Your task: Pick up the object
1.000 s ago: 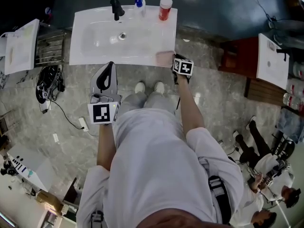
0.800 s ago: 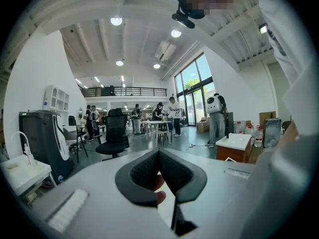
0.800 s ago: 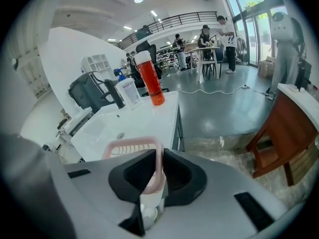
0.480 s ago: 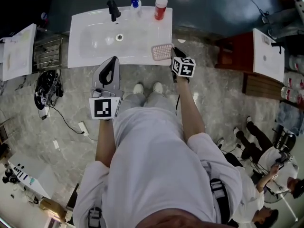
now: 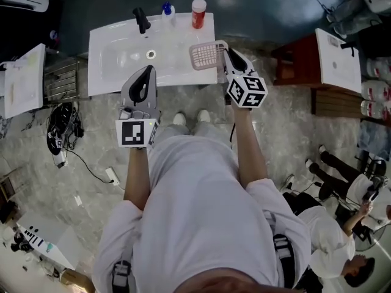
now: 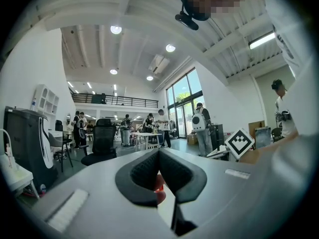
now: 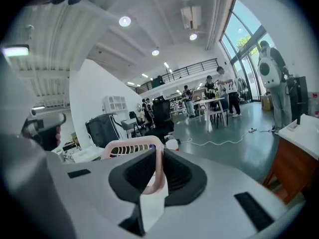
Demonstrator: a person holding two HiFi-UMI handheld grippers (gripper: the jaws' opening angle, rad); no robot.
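Pink basket (image 5: 206, 55) sits pinched by its rim in our right hand-held gripper (image 5: 227, 54), at the sink's (image 5: 116, 66) right corner. Our left hand-held gripper (image 5: 146, 71) is closed and empty.

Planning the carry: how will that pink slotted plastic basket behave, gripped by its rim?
Probably light: the pink slotted plastic basket is thin-walled, mostly openings. Held at one rim edge by the right gripper, it may tilt or swing. Rim may flex.
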